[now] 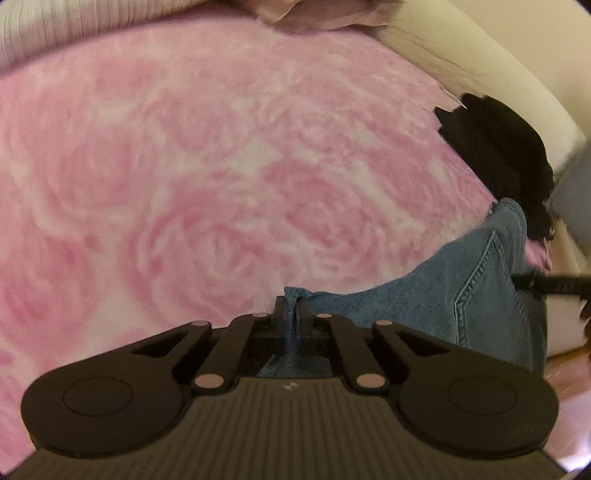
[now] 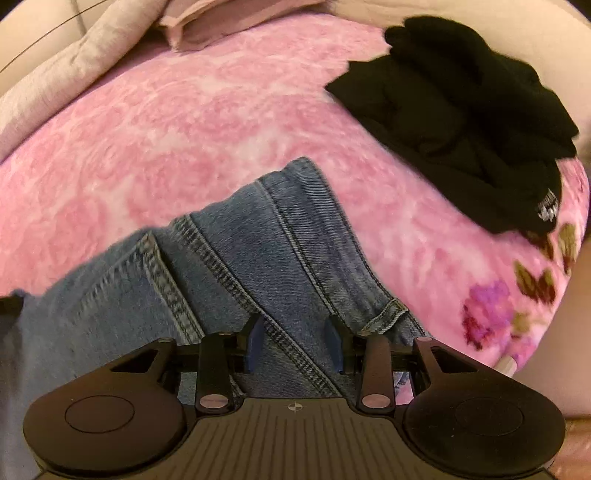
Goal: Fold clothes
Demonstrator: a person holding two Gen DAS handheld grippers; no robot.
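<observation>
Blue jeans (image 1: 443, 295) lie along the near edge of a pink rose-patterned blanket (image 1: 221, 166). My left gripper (image 1: 293, 314) is shut on a corner of the denim, which is pinched between its fingers. In the right wrist view the jeans (image 2: 258, 240) spread under my right gripper (image 2: 294, 341). Its jaws stand apart over a seam and waistband fold. The blue pads (image 2: 256, 341) sit on either side of the denim without closing on it.
A pile of black clothes (image 2: 461, 110) lies at the blanket's far right and also shows in the left wrist view (image 1: 498, 155). Beige pillows (image 2: 55, 74) and a pink pillow (image 2: 207, 26) lie at the far side. The bed edge (image 1: 569, 266) is on the right.
</observation>
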